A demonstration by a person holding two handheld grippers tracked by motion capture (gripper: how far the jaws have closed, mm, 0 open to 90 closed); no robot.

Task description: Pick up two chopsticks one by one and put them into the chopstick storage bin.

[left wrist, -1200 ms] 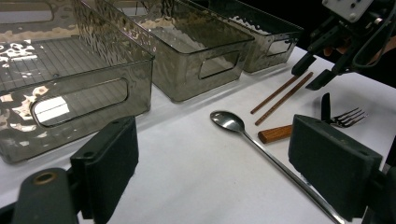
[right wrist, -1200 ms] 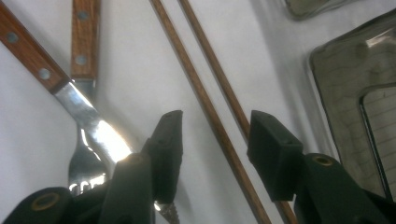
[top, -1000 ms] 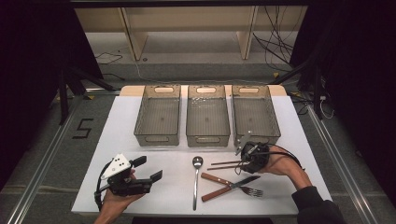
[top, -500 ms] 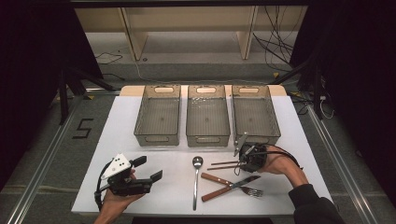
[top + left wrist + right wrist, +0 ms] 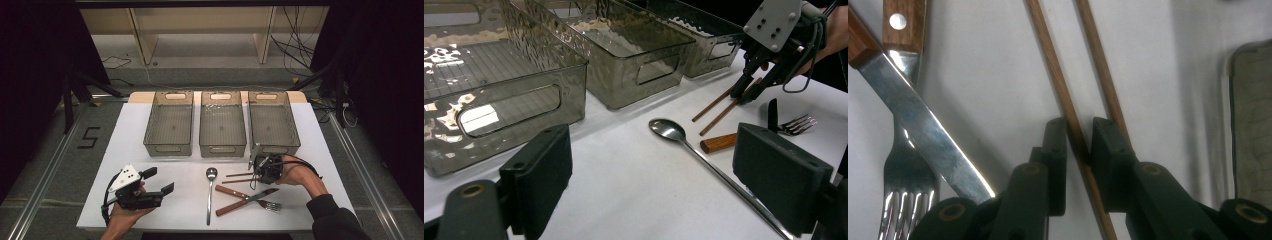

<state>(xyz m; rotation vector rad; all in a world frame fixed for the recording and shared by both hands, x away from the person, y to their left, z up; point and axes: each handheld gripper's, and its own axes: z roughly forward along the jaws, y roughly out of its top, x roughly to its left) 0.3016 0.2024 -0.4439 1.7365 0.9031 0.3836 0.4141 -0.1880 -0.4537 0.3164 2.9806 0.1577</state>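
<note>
Jaws straddle 1 slim brown chopstick [image 5: 1068, 107].

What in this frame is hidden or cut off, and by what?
- Right gripper view: second chopstick passes behind a jaw; whether both are gripped is unclear.
- Right gripper view: fork tines and knife tip, hidden by the gripper body.
- Left gripper view: spoon handle end, behind the jaw.

Black left gripper [image 5: 159, 181] with grey screwed plate, black cable, dark right sleeve [image 5: 334, 220]

Dark room, grey floor [image 5: 60, 150] w/ taped "5" [image 5: 89, 137], wooden shelf [image 5: 200, 30], loose cables [image 5: 295, 45]
</note>
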